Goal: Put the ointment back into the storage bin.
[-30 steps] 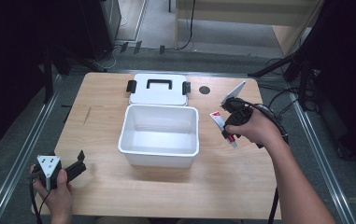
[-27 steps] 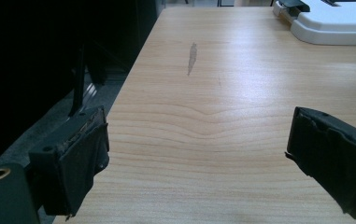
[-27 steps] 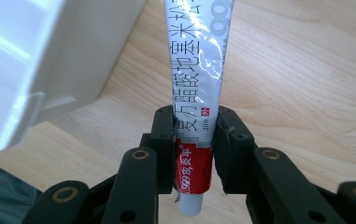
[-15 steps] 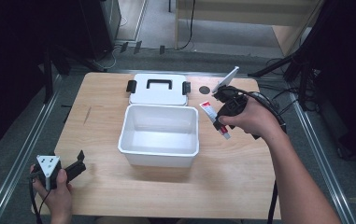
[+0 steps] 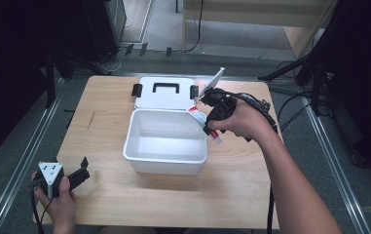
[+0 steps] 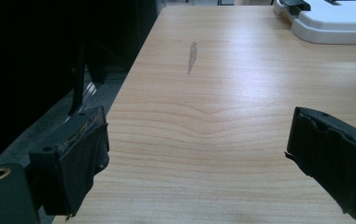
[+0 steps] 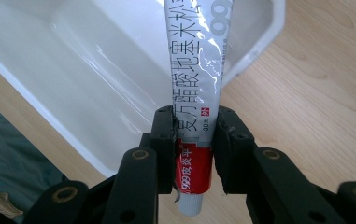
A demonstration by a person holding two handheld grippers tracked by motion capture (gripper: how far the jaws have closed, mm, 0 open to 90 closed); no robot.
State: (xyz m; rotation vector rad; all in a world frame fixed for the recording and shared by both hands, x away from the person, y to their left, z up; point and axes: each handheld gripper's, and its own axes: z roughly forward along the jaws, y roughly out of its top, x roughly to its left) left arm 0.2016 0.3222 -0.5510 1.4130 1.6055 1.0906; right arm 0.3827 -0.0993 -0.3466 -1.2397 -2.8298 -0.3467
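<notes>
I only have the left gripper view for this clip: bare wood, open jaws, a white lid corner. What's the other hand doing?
Observer: The right claw is shut on a red-and-white tube.
Operator: Where is it?
Observer: At the right rim of an open white bin, tube slanting over its edge.
Operator: Anything in the bin?
Observer: It looks empty.
Operator: And that lid?
Observer: The white lid lies flat behind the bin, black handle up.

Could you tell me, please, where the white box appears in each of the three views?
High view: white box at table centre, open.
Left gripper view: not in it.
Right gripper view: box fills upper left, behind the tube.
Shared landmark: the wooden table.
</notes>
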